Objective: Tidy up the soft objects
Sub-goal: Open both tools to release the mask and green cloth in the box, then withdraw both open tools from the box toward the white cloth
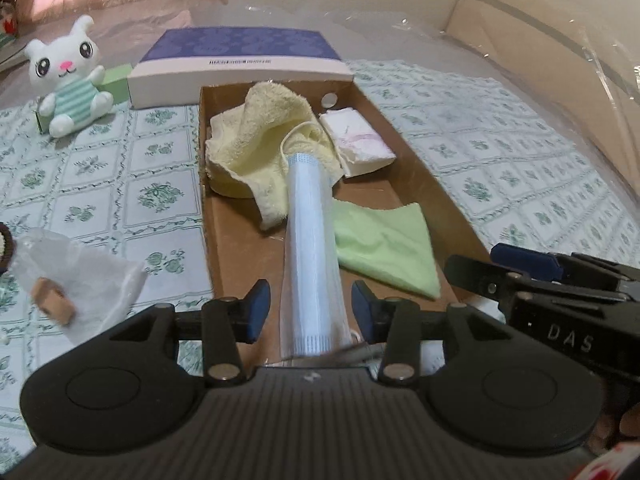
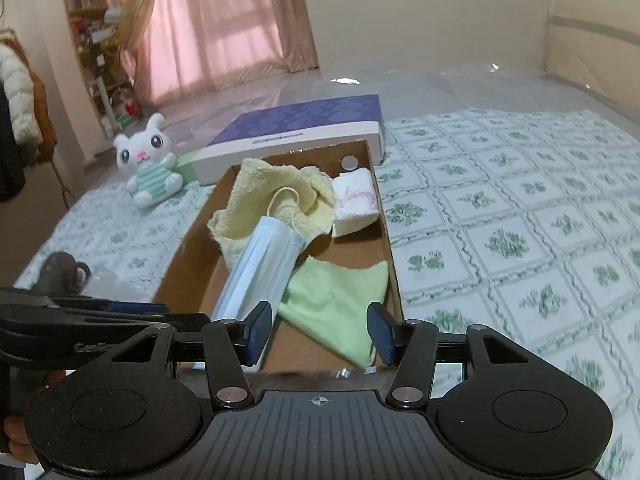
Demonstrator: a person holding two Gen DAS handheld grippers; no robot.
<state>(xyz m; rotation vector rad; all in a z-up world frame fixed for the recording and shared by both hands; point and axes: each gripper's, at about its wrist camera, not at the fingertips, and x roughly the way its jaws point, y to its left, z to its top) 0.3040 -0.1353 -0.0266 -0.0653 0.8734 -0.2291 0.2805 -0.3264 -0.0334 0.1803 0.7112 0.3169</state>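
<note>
Lying in the cardboard box (image 1: 420,168): pleated mask (image 1: 310,248), fluffy towel (image 1: 256,136); both claws apart.

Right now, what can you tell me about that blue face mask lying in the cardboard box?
The face mask is a pale blue pleated disposable one, folded lengthwise into a long narrow strip. It lies slantwise in the cardboard box, its far end propped on the yellow towel, where a white ear loop curls. Its side overlaps the green cloth. Its near end sits between the open fingers of the left gripper, which do not press on it.
</note>
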